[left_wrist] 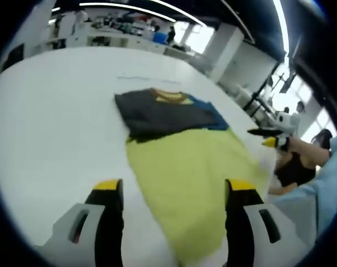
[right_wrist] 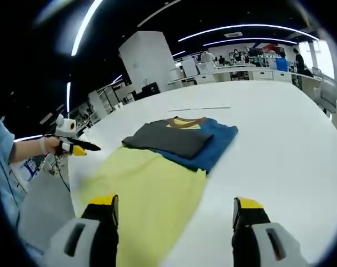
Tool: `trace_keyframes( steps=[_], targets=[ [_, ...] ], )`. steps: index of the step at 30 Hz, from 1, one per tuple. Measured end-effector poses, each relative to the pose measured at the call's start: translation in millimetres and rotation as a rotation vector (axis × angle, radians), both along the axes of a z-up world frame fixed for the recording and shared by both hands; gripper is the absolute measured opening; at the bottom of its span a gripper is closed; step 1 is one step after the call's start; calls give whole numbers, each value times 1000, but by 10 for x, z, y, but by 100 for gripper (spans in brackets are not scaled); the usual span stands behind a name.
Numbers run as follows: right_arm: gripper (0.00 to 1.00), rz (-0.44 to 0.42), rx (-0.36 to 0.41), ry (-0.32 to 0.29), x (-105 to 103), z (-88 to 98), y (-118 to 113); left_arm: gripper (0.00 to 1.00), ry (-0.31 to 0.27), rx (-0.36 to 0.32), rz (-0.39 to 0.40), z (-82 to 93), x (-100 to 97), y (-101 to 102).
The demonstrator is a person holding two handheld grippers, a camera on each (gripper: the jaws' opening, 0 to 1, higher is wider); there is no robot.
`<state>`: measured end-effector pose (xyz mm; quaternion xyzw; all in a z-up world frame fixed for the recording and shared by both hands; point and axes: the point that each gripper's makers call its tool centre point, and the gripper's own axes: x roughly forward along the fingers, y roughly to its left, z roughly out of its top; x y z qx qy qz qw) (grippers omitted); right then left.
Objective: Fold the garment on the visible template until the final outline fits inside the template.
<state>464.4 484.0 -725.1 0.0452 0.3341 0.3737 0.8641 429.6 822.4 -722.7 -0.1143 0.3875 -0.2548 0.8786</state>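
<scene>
We worked over a large white table (left_wrist: 51, 128) that ran back toward benches and desks at the far side of the room. On it lay the garment (left_wrist: 185, 161), a shirt whose long yellow-green lower part (right_wrist: 149, 194) stretched toward us, while its upper part was blue (right_wrist: 216, 142) with a dark grey panel (right_wrist: 168, 139) folded across it and a yellow-brown collar (right_wrist: 185, 121) showing at the far end. The cloth sat flat on the tabletop, roughly in the middle of it. We could not make out a template outline beneath or around it.

In the left gripper view, our left gripper (left_wrist: 174, 192) hung above the near end of the yellow-green cloth with its jaws spread wide and nothing between them; the right jaw stood over the fabric, the left jaw over bare table. In the right gripper view, our right gripper (right_wrist: 177, 206) was likewise wide apart and empty, its left jaw over the cloth edge and its right jaw over bare table.

Each view caught the other gripper off to the side, held in a hand (left_wrist: 302, 153), its dark yellow-tipped jaws close together; whether anything sat between them there was too small to tell.
</scene>
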Motion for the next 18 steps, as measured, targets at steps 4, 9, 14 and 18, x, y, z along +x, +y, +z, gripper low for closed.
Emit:
trace_keyframes(
  steps=[4,9,14,18],
  targets=[
    [84,-1,2,10,-146,-35,-52,70,17,4,19,-53,-174,40],
    [81,-14,13,35,-326,-83,-134,69,51,1,25,-109,-390,75],
    [67,11,43,94,-598,-121,-117,66,87,25,12,-158,-584,122],
    [62,33,42,132,-804,-197,-154,66,125,49,-13,-241,-743,149]
  ],
)
